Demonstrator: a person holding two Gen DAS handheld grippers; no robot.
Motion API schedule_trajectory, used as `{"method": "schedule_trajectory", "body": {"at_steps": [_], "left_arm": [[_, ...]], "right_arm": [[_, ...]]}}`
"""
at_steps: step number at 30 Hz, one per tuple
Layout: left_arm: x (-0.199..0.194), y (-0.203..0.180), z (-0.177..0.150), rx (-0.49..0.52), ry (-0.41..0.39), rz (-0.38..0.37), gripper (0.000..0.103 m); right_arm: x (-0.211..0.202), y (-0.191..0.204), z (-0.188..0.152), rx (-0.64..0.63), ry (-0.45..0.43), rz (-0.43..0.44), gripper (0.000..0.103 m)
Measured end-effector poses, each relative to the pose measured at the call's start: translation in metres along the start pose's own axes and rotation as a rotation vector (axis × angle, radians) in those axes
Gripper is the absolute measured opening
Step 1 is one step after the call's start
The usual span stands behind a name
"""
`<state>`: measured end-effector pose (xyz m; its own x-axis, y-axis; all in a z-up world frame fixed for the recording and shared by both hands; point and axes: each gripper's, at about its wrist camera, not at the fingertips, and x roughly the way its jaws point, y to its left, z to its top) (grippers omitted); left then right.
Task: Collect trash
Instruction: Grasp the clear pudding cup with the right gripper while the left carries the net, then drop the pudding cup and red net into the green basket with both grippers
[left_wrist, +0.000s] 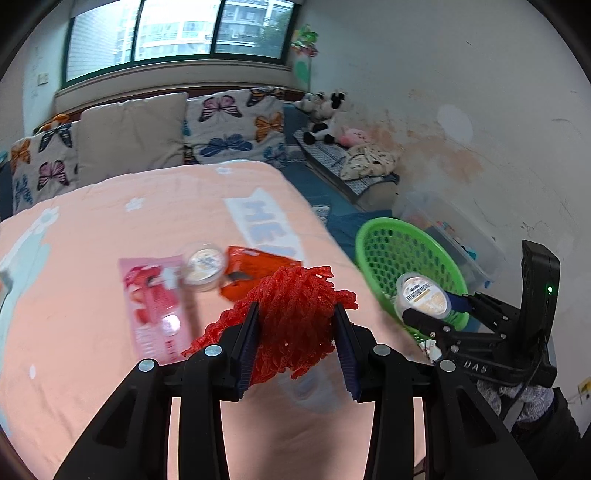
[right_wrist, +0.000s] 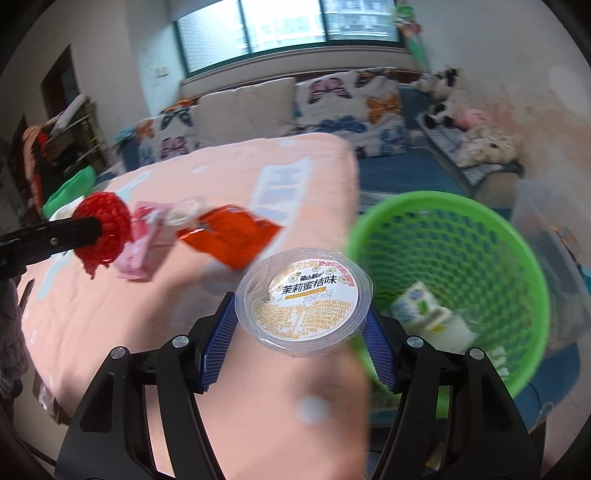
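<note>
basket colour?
Bright green, with a mesh of holes in its wall; the basket shows best in the right wrist view.

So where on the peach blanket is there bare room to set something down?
Bare peach blanket lies left of the pink wrapper and toward the butterfly cushions. It is crowded around the orange packet and clear plastic cup.

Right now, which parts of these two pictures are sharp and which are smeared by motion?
Left wrist view: the red mesh in the left claw is crisp, while the pink packet and orange wrapper on the bed are smeared. Right wrist view: the jelly cup in the right claw reads sharply; the green basket and bedding streak. Both bow at the edges.
</note>
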<state>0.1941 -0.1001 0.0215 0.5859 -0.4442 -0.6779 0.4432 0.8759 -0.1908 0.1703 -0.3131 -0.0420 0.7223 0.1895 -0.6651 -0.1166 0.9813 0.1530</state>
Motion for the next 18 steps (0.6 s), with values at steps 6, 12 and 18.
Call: {"method": "schedule_trajectory", "body": {"at_steps": [6, 12, 18], "left_arm": [[0.015, -0.032, 0.014, 0.048, 0.006, -0.022, 0.038], [0.031, -0.058, 0.024, 0.082, 0.02, -0.035, 0.038], [0.046, -0.08, 0.032, 0.115, 0.029, -0.049, 0.038]], "right_arm": [[-0.007, -0.049, -0.007, 0.067, 0.006, -0.071, 0.066], [-0.01, -0.085, -0.014, 0.134, 0.01, -0.114, 0.067], [-0.012, -0.107, -0.019, 0.17, 0.012, -0.134, 0.072]]}}
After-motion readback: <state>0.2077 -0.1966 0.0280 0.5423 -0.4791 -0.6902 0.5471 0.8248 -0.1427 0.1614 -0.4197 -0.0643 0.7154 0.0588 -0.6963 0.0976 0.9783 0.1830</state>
